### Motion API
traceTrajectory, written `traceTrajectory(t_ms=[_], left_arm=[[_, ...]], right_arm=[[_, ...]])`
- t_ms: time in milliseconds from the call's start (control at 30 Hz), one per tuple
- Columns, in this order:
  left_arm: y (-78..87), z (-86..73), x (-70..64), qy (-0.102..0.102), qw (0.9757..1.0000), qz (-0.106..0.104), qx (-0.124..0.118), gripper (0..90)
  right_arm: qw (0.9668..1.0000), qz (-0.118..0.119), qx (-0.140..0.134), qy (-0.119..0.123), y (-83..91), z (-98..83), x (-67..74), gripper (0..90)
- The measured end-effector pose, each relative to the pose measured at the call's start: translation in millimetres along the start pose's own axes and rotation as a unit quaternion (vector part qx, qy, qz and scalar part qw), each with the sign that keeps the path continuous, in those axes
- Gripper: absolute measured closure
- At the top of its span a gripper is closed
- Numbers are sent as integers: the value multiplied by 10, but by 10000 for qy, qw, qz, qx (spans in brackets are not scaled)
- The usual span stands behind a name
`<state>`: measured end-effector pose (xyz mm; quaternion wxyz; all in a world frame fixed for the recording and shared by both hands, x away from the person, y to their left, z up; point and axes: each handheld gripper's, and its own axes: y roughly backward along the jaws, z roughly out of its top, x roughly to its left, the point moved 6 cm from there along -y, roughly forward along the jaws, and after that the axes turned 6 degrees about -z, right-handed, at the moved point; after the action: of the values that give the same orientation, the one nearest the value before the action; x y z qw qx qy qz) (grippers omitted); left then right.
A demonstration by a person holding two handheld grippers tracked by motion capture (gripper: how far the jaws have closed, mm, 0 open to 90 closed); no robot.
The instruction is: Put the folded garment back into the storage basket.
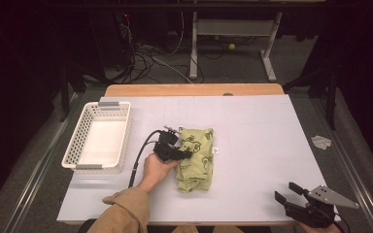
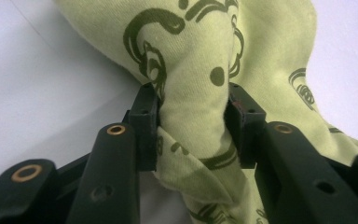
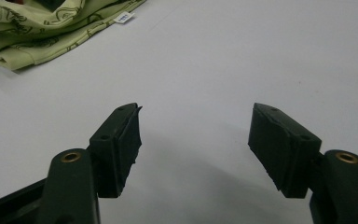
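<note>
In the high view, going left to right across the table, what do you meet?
White basket → left gripper pinching the green cloth's edge → green cloth → small white tag → right gripper, open, at the near right corner.

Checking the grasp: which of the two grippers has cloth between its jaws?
The left gripper, pinching the green printed cloth; the right gripper stands open over bare table.

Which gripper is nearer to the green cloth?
Left. The left gripper pinches a fold of the green cloth; the right gripper rests open at the table's near right corner, apart from it.
</note>
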<state>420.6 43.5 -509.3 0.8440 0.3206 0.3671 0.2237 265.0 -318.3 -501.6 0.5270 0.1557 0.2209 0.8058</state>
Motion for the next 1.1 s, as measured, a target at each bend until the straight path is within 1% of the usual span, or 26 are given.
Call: traceTrajectory(t_ms=[233,367,767,933,1100], left_arm=[[17,8,0,-4,10000,-42,-32,604],[39,16,-1,0,9999,-113,-59,615],[115,45,-63,-63,9998,-166,-108,632],[152,76,-97,-138,9997,-175,-114,633],[195,122,-159,-239,9995,-181,-123,637]], right_arm=[[10000,10,4,14,-1,-3,1,349],[10000,11,16,9,-4,-5,0,349],[10000,12,1,25,-1,-4,1,351],[10000,10,1,18,-2,-4,-1,351],[10000,7,-6,19,-1,-2,-1,351]])
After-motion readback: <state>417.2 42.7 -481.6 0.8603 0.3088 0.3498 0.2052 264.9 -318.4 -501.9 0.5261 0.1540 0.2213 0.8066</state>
